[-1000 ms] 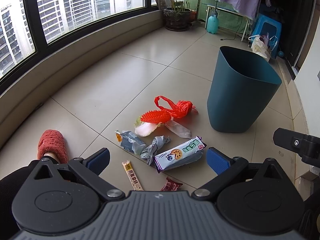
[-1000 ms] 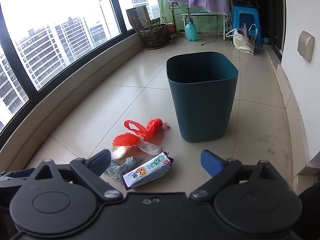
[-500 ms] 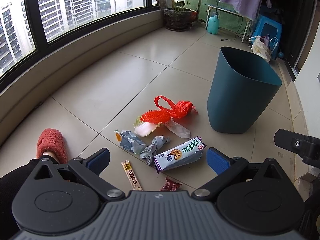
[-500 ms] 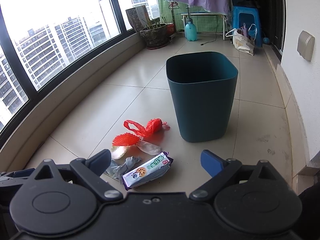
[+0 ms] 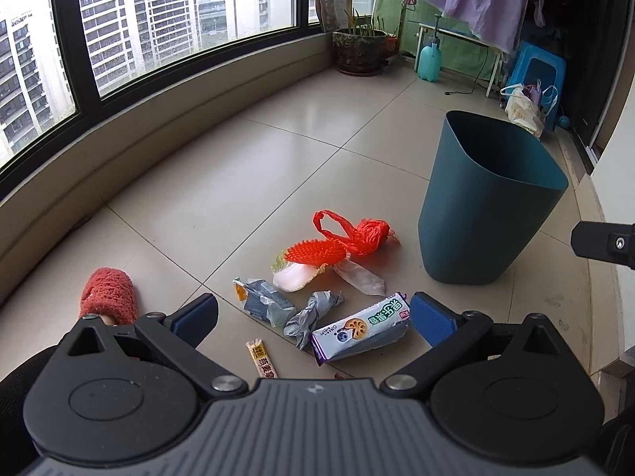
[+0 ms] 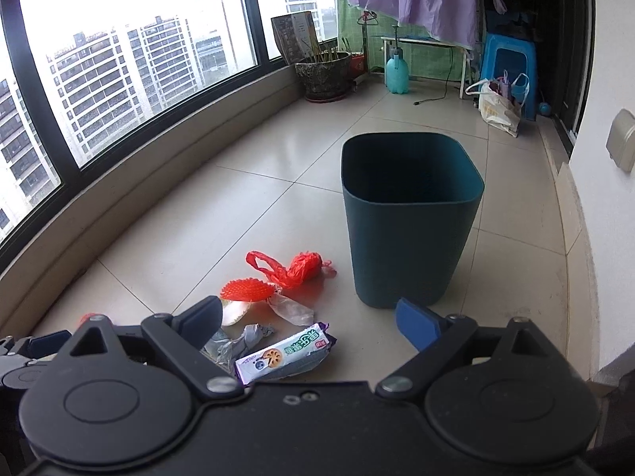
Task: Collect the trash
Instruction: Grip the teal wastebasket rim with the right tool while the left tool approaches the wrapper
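Note:
A dark teal bin (image 5: 488, 206) stands upright on the tiled floor, also in the right wrist view (image 6: 408, 218). Left of it lies trash: a red plastic bag (image 5: 357, 232), a red spiky piece (image 5: 315, 252), a clear wrapper (image 5: 359, 277), grey crumpled wrappers (image 5: 313, 311), a purple-white biscuit packet (image 5: 359, 327) and a yellow snack stick (image 5: 262, 359). The packet shows in the right wrist view (image 6: 283, 353). My left gripper (image 5: 313, 317) is open and empty above the trash. My right gripper (image 6: 309, 319) is open and empty, nearer the bin.
A red slipper (image 5: 107, 293) is at the left by my leg. A curved window wall (image 5: 119, 150) runs along the left. A plant pot (image 5: 359, 51), spray bottle (image 5: 428, 59), blue stool (image 5: 535, 75) and a bag (image 5: 522, 109) stand at the far end.
The left view has shifted slightly forward over the trash; the lowest red wrapper is now nearly hidden under the gripper body. Both grippers stay open.

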Available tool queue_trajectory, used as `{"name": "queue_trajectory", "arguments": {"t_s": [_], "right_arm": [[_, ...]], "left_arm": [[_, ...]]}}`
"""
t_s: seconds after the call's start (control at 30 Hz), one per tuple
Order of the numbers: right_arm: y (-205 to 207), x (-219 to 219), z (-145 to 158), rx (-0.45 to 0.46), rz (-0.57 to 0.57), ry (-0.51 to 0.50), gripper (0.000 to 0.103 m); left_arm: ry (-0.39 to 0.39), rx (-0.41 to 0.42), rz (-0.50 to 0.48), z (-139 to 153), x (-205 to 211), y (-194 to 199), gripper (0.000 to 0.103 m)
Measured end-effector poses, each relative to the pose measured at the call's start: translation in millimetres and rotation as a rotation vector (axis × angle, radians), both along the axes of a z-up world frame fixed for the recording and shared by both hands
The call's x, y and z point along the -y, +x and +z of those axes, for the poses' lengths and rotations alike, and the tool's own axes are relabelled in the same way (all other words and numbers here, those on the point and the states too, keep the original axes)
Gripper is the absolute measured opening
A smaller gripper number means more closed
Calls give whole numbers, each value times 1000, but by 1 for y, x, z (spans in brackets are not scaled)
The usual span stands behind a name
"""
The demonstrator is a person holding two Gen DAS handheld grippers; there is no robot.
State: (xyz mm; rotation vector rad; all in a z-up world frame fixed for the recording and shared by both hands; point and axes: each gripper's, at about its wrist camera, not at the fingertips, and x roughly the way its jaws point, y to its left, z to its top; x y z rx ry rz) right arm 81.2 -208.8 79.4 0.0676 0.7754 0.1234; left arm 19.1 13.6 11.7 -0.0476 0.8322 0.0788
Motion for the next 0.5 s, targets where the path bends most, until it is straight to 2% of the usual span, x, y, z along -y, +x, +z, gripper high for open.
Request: {"name": "queue_trajectory", "arguments": {"t_s": [0.2, 0.3, 0.5], "right_arm": [[35, 16, 16, 63, 12, -70, 94], [56, 30, 20, 71, 5, -81, 94], [112, 68, 10, -4, -35, -80, 94]], "left_arm": [[-33, -4, 3, -2, -3, 21, 103], [-22, -13, 7, -5, -1, 33, 103], [-10, -40, 4, -16, 5, 56, 103]]}}
